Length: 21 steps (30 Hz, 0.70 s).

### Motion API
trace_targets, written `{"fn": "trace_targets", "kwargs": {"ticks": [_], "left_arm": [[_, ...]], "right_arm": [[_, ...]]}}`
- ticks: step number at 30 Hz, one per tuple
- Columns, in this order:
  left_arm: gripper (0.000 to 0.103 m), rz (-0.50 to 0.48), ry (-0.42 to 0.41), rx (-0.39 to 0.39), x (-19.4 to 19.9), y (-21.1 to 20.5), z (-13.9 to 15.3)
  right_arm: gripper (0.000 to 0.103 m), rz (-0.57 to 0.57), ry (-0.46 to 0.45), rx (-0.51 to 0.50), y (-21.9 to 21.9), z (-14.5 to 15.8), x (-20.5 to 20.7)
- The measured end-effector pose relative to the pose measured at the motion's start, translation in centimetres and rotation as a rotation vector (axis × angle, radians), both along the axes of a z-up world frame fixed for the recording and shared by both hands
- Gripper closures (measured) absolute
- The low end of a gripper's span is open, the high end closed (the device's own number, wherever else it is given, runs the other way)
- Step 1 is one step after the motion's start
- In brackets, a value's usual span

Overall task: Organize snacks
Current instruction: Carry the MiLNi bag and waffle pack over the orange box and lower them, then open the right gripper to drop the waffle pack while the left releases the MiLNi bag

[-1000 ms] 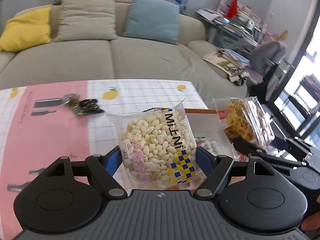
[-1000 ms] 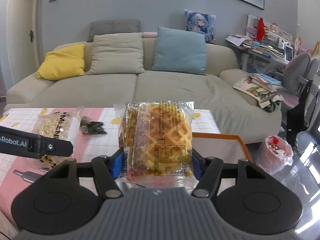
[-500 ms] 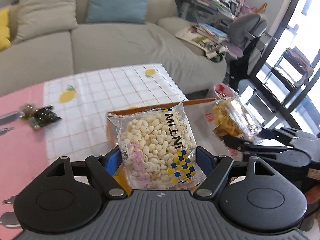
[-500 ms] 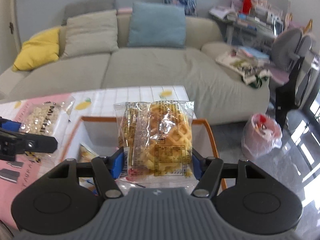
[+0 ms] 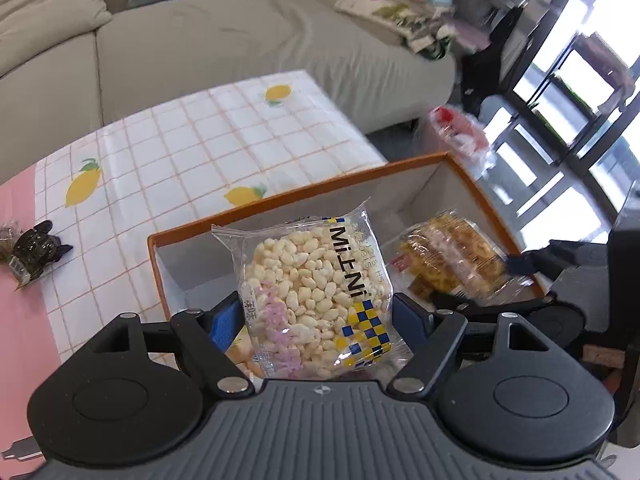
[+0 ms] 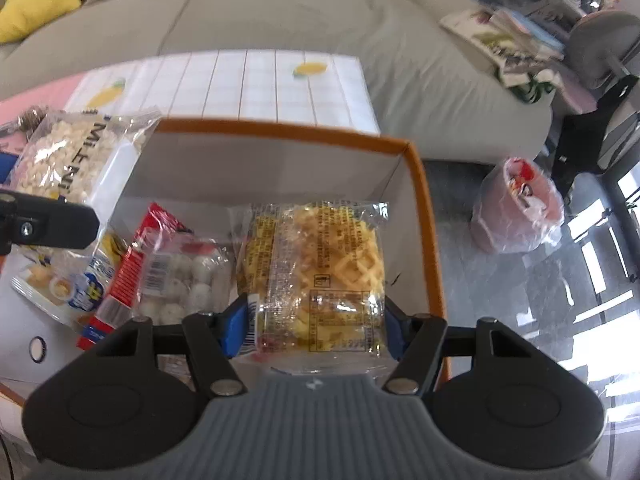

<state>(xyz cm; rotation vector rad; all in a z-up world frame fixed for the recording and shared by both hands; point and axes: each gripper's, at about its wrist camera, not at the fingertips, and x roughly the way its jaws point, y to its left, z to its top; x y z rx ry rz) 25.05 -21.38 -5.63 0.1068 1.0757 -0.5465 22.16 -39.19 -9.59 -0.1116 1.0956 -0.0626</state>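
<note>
Left gripper [image 5: 318, 316]: clamped on the puffed-rice packet [image 5: 312, 296], blue pads pressed into both lower edges, packet upright and held over the near-left part of the orange-rimmed box [image 5: 304, 194]. Lower end of the packet cut off behind the gripper body.

Right gripper [image 6: 316, 322]: closed on the waffle packet [image 6: 320, 272], pads against both sides, packet upright above the right part of the box interior. Bottom seam hidden behind the gripper body; whether the packet touches the box floor, impossible to tell.

Inside the box, left of the waffle packet: a red-edged packet of pale round balls [image 6: 172, 276], leaning, and beside it a blue-and-white packet [image 6: 68, 284], partly covered by a dark finger of the left gripper. Print on both too small to read.

Beyond the box: tablecloth [image 5: 224, 136] in white check with lemons, pink toward the left. At its left edge a small dark wrapped item [image 5: 34, 254], contents unclear. Farther on, beige sofa [image 5: 248, 32]. On the floor right of the table, a pink bin [image 6: 520, 204] lined with clear plastic, blurred.
</note>
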Motion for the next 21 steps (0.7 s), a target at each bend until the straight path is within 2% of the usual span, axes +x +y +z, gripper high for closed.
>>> {"fn": "trace_targets", "kwargs": {"ticks": [3, 9, 13, 17, 21], "left_arm": [[0.013, -0.012, -0.009, 0.058, 0.3, -0.4, -0.6], [0.013, -0.023, 0.01, 0.07, 1.0, -0.6, -1.1], [0.013, -0.027, 0.027, 0.1, 1.1, -0.9, -1.6], [0.013, -0.052, 0.031, 0.123, 0.6, -1.3, -1.7], [0.013, -0.068, 0.059, 0.109, 0.1, -1.8, -2.0]], "right_arm": [[0.039, -0.002, 0.049, -0.016, -0.1, -1.1, 1.0], [0.038, -0.01, 0.137, 0.031, -0.6, -2.5, 2.4], [0.034, 0.001, 0.162, 0.034, -0.6, -3.0, 3.0], [0.02, 0.014, 0.137, 0.013, -0.4, -1.9, 2.5], [0.02, 0.042, 0.061, -0.042, -0.5, 0.3, 1.4]]}}
